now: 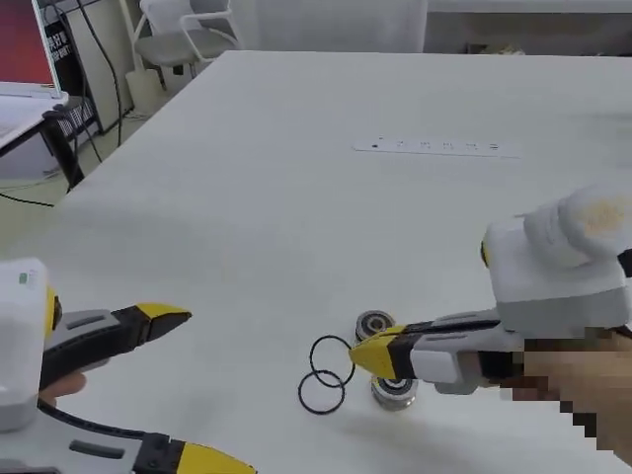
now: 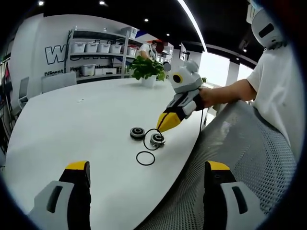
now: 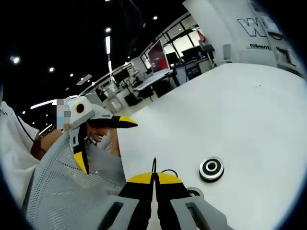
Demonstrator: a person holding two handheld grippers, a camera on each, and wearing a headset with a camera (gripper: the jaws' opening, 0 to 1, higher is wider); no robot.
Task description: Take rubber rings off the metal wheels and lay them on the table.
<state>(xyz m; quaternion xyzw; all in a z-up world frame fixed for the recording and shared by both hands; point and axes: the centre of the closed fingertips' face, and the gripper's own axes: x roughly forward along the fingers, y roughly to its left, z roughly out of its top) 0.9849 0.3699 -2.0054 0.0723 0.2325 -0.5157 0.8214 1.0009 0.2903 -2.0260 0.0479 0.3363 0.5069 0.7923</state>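
Observation:
My right gripper (image 1: 357,354) (image 3: 154,176) is shut on a thin black rubber ring (image 1: 331,355), pinched at its yellow tips and hanging beside a metal wheel (image 1: 393,388) (image 2: 157,139) that lies partly under the jaws. Whether the ring touches that wheel, I cannot tell. A second wheel (image 1: 374,324) (image 3: 211,168) lies flat just behind. Another rubber ring (image 1: 322,392) (image 2: 145,158) lies flat on the white table (image 1: 247,197). My left gripper (image 1: 202,390) (image 2: 147,165) is open at the near left, well apart from the wheels, with nothing between its jaws.
A flat socket strip (image 1: 434,147) is set in the table further back. Chairs (image 1: 188,39) and a monitor (image 1: 25,44) stand beyond the far left edge. A potted plant (image 2: 147,69) sits at one end. The near table edge runs close to the wheels.

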